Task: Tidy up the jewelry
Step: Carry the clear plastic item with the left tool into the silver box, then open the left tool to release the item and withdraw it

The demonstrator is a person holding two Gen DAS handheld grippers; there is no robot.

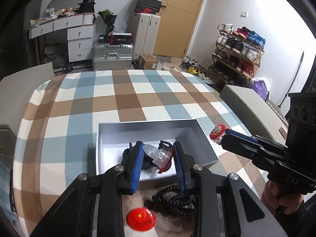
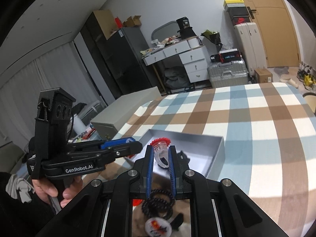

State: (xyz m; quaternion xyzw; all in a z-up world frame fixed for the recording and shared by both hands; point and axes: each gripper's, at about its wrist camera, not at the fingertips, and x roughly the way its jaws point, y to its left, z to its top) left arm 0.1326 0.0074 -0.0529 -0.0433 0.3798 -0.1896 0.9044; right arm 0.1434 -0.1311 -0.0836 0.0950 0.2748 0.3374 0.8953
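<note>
An open grey box (image 1: 110,132) with a white floor lies on the checked tablecloth; it also shows in the right wrist view (image 2: 215,158). My left gripper (image 1: 159,157) is shut on a clear plastic ring with a red trim (image 1: 161,156) and holds it over the box, above dark items inside. My right gripper (image 2: 160,158) is shut on a clear ring with a red ruffled top (image 2: 161,148); in the left wrist view this ring (image 1: 217,133) is at the box's right edge. A black bead bracelet (image 1: 175,199) and a red badge (image 1: 140,219) lie near the front.
The checked tablecloth (image 1: 122,94) covers the table. A grey box lid (image 1: 248,106) stands at the table's right edge. A round white badge (image 2: 157,227) lies near the beads. Desk, suitcases and a shoe rack stand beyond the table.
</note>
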